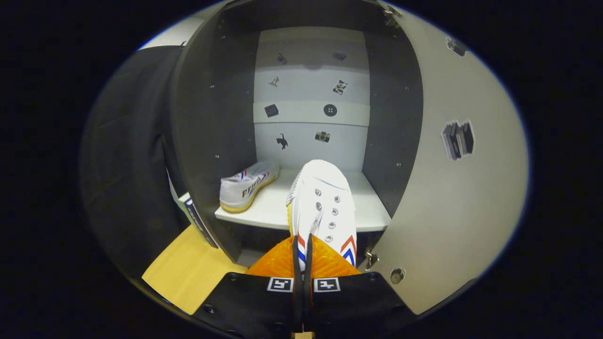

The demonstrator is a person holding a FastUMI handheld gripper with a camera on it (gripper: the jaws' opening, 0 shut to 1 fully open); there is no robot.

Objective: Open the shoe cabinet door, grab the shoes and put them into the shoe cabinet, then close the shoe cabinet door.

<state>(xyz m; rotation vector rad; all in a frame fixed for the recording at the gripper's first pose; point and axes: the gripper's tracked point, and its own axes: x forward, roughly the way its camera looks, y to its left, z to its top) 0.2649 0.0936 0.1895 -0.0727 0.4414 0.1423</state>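
The shoe cabinet [301,94] stands open, its door [452,202] swung out to the right. A white sneaker [322,207] with red and blue stripes is held toe-forward by my gripper [303,249], whose fingers are shut on the shoe's heel edge. The toe reaches over the front of the white shelf [372,212]. A second matching sneaker [247,186] with a yellowish sole lies on the left part of that shelf, toe pointing to the back right.
Dark side walls flank the shelf, and small stickers dot the cabinet's pale back panel [311,117]. A hinge [371,258] sits low on the door. Black cloth hangs left of the cabinet, over a wooden floor [188,273].
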